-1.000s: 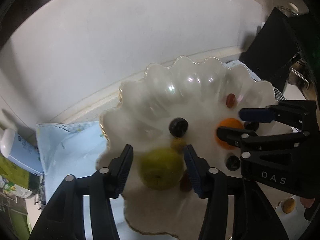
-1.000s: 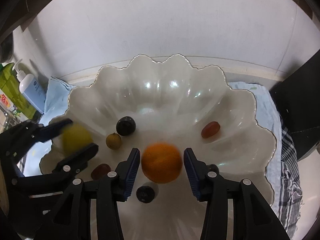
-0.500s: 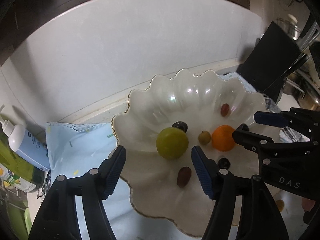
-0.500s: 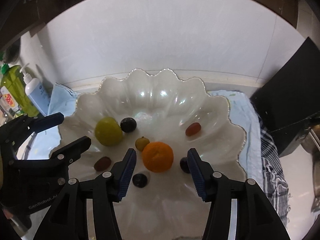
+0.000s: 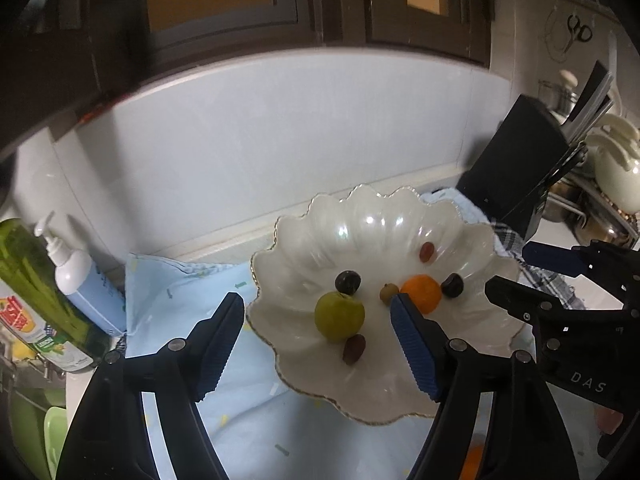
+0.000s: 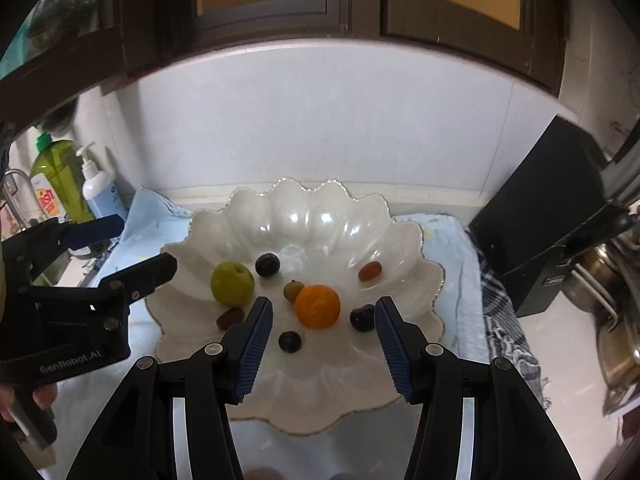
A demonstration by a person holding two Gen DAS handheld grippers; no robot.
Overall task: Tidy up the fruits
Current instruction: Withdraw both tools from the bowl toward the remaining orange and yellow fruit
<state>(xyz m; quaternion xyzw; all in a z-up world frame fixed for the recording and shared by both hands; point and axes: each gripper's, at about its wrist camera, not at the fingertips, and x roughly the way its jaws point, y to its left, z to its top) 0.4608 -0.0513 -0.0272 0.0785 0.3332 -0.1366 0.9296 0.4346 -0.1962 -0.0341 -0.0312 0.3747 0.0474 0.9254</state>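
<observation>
This is a home kitchen, with dark wooden cabinet doors [image 6: 260,4] hanging above a pale tiled wall [image 6: 320,120] that runs behind the tabletop [image 6: 560,340]. Far to the left of the right claw [image 6: 324,336] stand a green dish-soap bottle [image 6: 54,176] and a white pump bottle [image 6: 98,190] beside a curved tap [image 6: 18,192], and to its right are a black knife block [image 5: 516,164] and steel pots [image 6: 616,308]. Ahead of the claw a scalloped white bowl [image 6: 320,208] with fruit rests on a light blue cloth [image 6: 156,216], and scissors [image 5: 576,34] hang on the wall far up to the right of the left claw [image 5: 316,344].
</observation>
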